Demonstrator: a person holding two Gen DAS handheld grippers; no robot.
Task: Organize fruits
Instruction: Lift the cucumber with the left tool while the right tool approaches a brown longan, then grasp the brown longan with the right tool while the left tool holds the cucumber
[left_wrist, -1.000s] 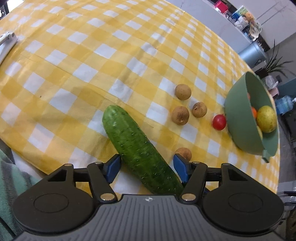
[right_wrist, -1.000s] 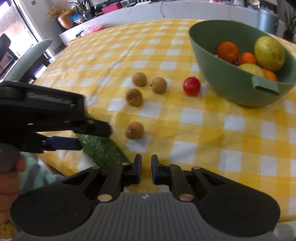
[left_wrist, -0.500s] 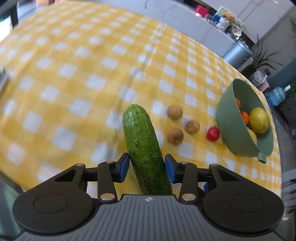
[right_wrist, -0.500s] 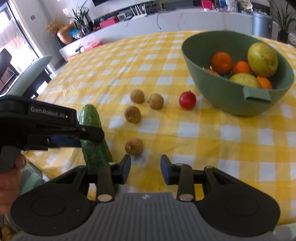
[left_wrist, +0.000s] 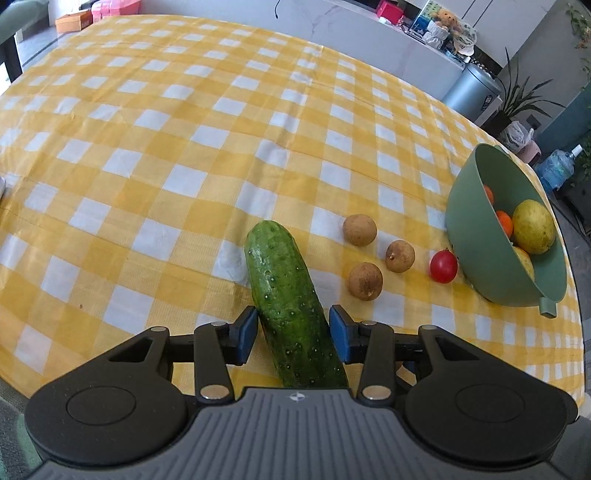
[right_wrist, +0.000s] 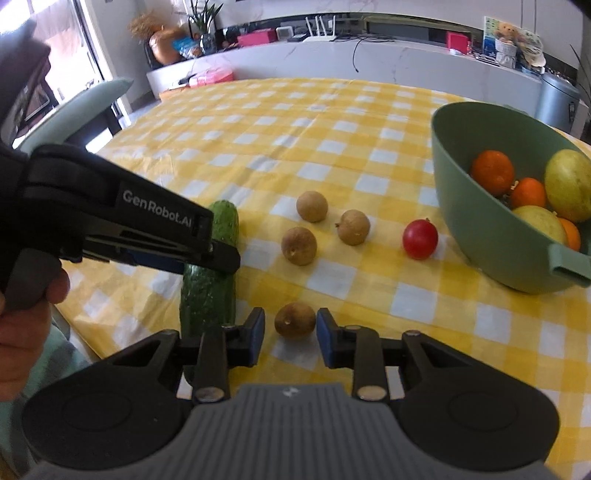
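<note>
A green cucumber (left_wrist: 291, 302) is held between the blue pads of my left gripper (left_wrist: 292, 334), lifted a little off the yellow checked tablecloth; it also shows in the right wrist view (right_wrist: 210, 280). My right gripper (right_wrist: 290, 338) is open, its pads on either side of a small brown longan (right_wrist: 294, 319) on the cloth. Three more longans (right_wrist: 312, 206) (right_wrist: 354, 227) (right_wrist: 299, 245) and a red cherry tomato (right_wrist: 420, 239) lie beyond. A green bowl (right_wrist: 480, 236) at the right holds oranges and pears.
The left gripper's body (right_wrist: 122, 225) and the hand holding it fill the left of the right wrist view. A green chair (right_wrist: 74, 110) stands past the table's left edge. A counter with clutter (right_wrist: 332, 48) runs behind the table (left_wrist: 184, 129).
My left gripper has closed on the cucumber and raised it. My right gripper has opened from nearly shut and moved forward around the nearest longan.
</note>
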